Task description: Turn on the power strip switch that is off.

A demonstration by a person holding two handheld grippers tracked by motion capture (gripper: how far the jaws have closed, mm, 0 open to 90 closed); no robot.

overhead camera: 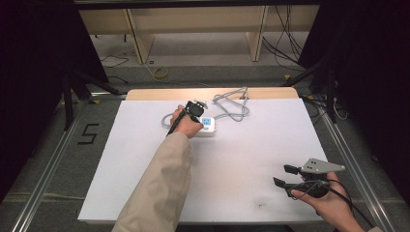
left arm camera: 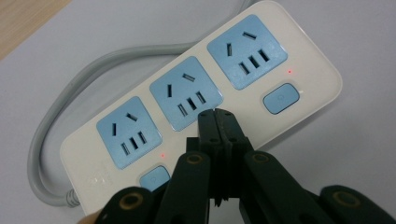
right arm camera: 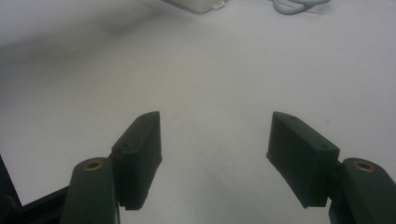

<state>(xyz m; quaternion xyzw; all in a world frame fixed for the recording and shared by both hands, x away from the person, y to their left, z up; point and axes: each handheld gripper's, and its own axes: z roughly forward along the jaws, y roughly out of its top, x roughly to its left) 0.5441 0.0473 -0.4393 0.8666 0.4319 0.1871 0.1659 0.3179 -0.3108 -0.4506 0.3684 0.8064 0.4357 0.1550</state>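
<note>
My left gripper (left arm camera: 217,116) has its jaws closed pad to pad with nothing between them, tips poised over the power strip (left arm camera: 196,107). In the left gripper view the tips stand just at 6 o'clock of the middle blue socket (left arm camera: 186,93), at the strip's near edge; I cannot tell whether they touch the casing. One blue switch (left arm camera: 280,98) lies at 2 o'clock of the tips, another (left arm camera: 154,177) at 8 o'clock. In the high view the left gripper (overhead camera: 193,107) sits on the strip's 9 o'clock end, at 12 o'clock on the white table (overhead camera: 145,159). The grey cable (overhead camera: 232,104) coils at 2 o'clock of the strip.

My right gripper (overhead camera: 285,176) rests well apart, at 4 o'clock on the table, jaws spread wide and empty. In the right gripper view the strip's corner (right arm camera: 198,4) lies far off at 12 o'clock.
</note>
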